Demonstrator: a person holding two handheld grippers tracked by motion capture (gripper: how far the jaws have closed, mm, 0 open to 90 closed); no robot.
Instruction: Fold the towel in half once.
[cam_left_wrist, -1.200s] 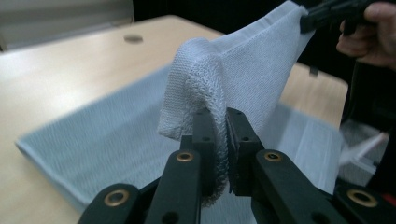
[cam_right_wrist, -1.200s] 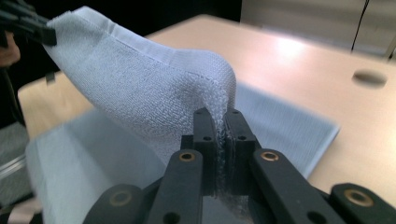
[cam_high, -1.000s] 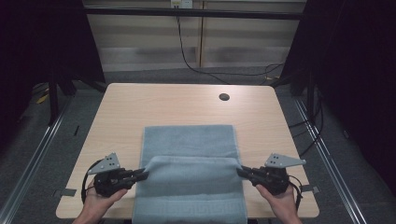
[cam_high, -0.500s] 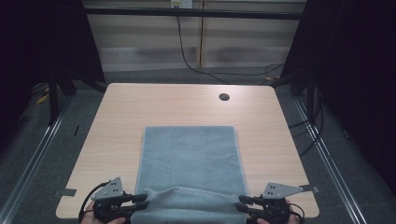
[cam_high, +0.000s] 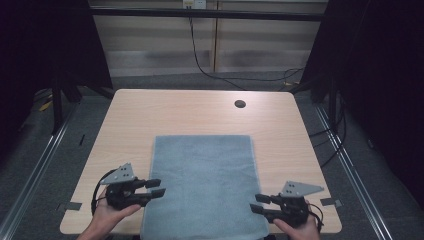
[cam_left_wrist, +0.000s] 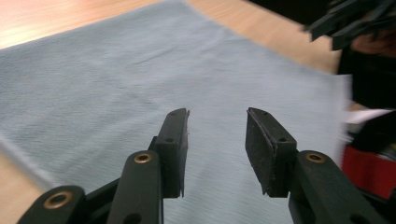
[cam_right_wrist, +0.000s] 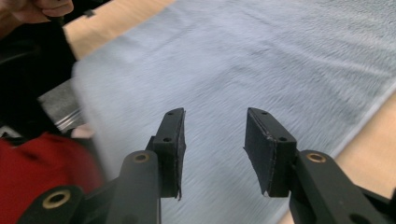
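While both jaws have just been opening, the left tool (cam_high: 156, 187) and the right tool (cam_high: 256, 204) stand partly spread with nothing between them, at the near corners of the blue towel (cam_high: 202, 185), which lies flat on the wooden counter (cam_high: 165, 112).

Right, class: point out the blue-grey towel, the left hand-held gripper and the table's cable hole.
blue-grey towel (cam_high: 205, 185), high view, middle of the cloth.
left hand-held gripper (cam_high: 156, 187), high view, between its fingertips.
cable hole (cam_high: 240, 104), high view, its dark centre.
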